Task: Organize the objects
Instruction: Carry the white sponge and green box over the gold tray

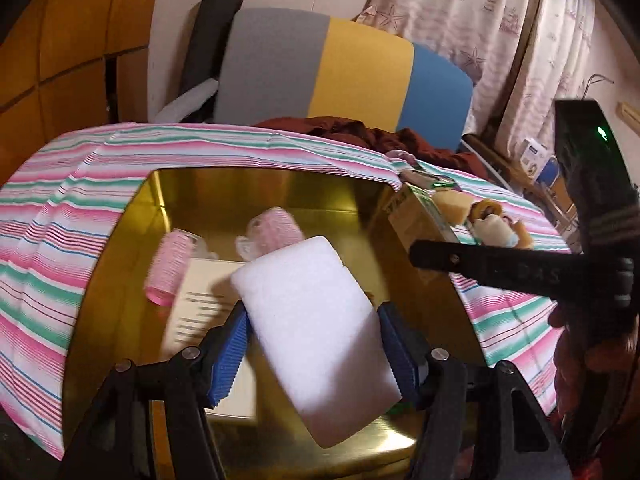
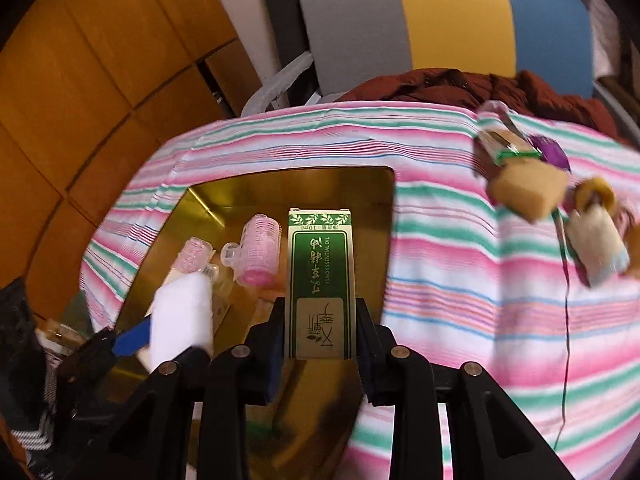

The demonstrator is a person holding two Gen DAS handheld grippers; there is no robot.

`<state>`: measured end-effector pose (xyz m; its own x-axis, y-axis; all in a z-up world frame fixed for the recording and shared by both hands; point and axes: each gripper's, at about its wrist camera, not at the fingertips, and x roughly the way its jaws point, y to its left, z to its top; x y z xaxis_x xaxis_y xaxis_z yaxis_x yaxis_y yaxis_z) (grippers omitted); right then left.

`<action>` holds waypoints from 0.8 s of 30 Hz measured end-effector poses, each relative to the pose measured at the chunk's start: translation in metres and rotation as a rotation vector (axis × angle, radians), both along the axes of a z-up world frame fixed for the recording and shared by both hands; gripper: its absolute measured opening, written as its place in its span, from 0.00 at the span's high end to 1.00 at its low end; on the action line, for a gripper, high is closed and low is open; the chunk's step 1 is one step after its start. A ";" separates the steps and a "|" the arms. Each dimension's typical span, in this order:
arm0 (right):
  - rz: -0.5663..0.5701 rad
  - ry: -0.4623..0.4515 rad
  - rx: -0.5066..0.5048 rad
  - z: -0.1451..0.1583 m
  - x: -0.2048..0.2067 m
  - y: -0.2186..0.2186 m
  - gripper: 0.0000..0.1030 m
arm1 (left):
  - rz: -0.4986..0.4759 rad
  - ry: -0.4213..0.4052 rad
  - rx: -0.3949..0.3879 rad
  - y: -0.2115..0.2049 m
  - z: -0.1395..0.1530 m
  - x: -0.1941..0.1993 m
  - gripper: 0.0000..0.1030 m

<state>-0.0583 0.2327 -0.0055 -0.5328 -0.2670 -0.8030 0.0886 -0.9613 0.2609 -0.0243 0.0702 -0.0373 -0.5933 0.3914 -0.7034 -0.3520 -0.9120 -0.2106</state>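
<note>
Left wrist view is filled by a white foam block [image 1: 320, 336], clamped between the blue pads of the left gripper [image 1: 314, 356], whose jaws are spread about halfway by the block's width. Below it the gold tray [image 1: 224, 188] is seen set into the striped cloth [image 1: 72, 216] that covers the desk. Inside the tray two pink hair rollers [image 1: 170, 268] and a printed white card [image 1: 208, 304] are shown, the card lying partly under the block. At the tray's right edge only a corner of the green essential oil box [image 1: 420, 216] is visible, with one black finger of the right gripper [image 1: 480, 264] crossing before it.

In the right wrist view the same box [image 2: 320, 284] is shown in full, pinched narrowly by the right gripper [image 2: 320, 344] and held above the tray's [image 2: 280, 184] right half, its printed face upward. The foam block [image 2: 182, 316] is seen from its side here, over the tray's left part, with the rollers [image 2: 256, 256] beyond it. To the right of the tray, on the cloth [image 2: 460, 280], a tan sponge [image 2: 528, 192] and several small wrapped items [image 2: 600, 240] are laid, blurred. A grey, yellow and blue board [image 2: 440, 20] is propped behind the tray.
</note>
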 end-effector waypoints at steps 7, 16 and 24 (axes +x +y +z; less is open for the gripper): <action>0.001 -0.035 -0.006 -0.019 -0.026 -0.009 0.68 | 0.018 0.016 -0.055 -0.010 -0.003 -0.009 0.37; -0.062 0.026 -0.109 0.002 0.011 0.019 0.40 | 0.019 0.000 -0.031 -0.017 -0.003 -0.019 0.36; -0.143 0.036 -0.181 0.010 0.042 0.059 0.36 | -0.024 0.022 0.061 0.001 0.026 -0.023 0.36</action>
